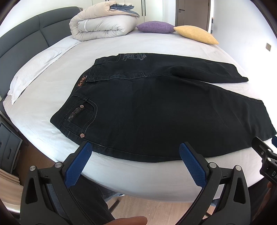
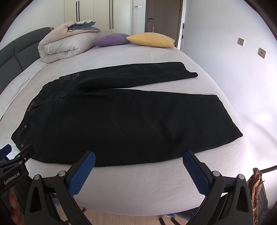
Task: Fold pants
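Your left gripper (image 1: 135,148), black with blue ribbed pads, hangs spread wide and empty over the near edge of the white-sheeted bed (image 1: 52,86), its fingertips just above the side seam of the black denim pants (image 1: 147,112). Your right gripper (image 2: 138,156), of the same make, also stands wide apart with nothing between its pads, just short of the pants' near hem line.

The pants lie flat across the bed, waistband toward the padded dark-grey headboard (image 1: 26,34), copper rivets and a brown waist label showing at the pocket. The nearer leg runs along the bed's near side; the farther leg angles away from it, and a wedge of sheet shows between the two cuffs.

Beyond the pants, on the bed's far side, sits a rolled beige-and-grey duvet (image 1: 102,22) nearest the headboard, then a purple woven cushion (image 1: 155,26) touching a yellow woven cushion (image 1: 195,33). Behind the bed stand white wardrobe doors (image 2: 97,15) and a brown door (image 2: 162,15).
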`<act>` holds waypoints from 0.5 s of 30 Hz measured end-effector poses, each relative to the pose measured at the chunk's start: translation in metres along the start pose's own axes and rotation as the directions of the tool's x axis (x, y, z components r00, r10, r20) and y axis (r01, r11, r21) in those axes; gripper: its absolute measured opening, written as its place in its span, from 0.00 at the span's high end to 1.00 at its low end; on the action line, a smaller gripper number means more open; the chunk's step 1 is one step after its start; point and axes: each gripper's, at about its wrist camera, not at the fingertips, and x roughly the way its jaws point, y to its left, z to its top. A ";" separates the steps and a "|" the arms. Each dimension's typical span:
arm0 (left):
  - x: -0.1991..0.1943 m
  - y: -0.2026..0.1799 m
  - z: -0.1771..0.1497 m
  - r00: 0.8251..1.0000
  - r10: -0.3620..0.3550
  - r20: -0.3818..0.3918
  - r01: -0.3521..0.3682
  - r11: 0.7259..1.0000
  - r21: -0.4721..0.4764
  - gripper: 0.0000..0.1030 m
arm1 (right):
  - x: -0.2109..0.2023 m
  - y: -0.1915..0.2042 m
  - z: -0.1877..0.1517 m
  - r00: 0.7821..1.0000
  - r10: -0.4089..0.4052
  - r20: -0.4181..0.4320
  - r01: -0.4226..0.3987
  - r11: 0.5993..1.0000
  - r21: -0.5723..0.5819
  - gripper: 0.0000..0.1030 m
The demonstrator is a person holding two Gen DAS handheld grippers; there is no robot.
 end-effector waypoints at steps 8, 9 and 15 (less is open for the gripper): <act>0.002 -0.005 0.002 1.000 0.007 0.021 -0.008 0.999 0.039 0.00 | 0.001 0.001 0.001 1.000 0.002 -0.003 -0.002 1.000 -0.003 0.00; 0.004 -0.004 0.003 1.000 0.008 0.021 -0.009 0.999 0.041 0.00 | 0.003 0.000 0.003 1.000 0.003 -0.004 -0.003 1.000 -0.003 0.00; 0.017 0.006 0.018 0.999 0.025 0.023 -0.026 0.999 0.045 0.00 | 0.012 -0.006 0.016 1.000 0.003 -0.003 -0.003 1.000 -0.013 0.00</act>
